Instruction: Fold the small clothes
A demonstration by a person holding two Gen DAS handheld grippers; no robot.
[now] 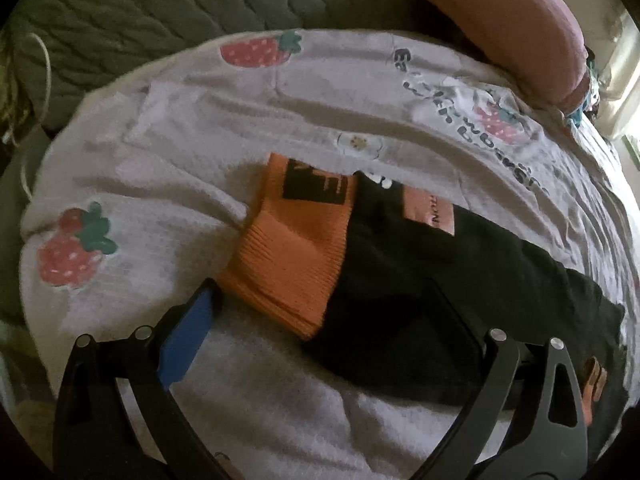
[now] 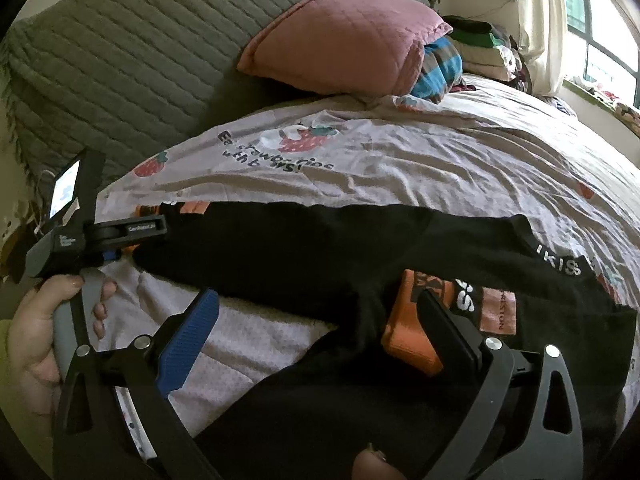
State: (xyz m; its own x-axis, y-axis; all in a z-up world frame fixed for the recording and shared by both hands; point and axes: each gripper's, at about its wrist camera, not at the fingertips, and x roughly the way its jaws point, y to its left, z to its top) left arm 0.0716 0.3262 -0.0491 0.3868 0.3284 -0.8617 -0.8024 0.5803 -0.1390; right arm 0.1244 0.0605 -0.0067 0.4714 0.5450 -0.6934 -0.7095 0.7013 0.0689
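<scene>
Black garment (image 1: pixel 432 280) with orange cuff (image 1: pixel 288 256), flat on strawberry-print bed sheet (image 1: pixel 168 152); left tongs (image 1: pixel 320 316) spread wide over the cuff. Right wrist view: same garment (image 2: pixel 304 248) across sheet (image 2: pixel 440 160), right tongs (image 2: pixel 320 320) spread, pink pillow (image 2: pixel 344 36) behind.

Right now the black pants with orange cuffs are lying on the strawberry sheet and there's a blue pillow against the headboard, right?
Nearly. The pillow leaning on the grey headboard is pink, not blue, as the right wrist view shows. The black pants with orange cuffs do lie on the strawberry sheet.
</scene>
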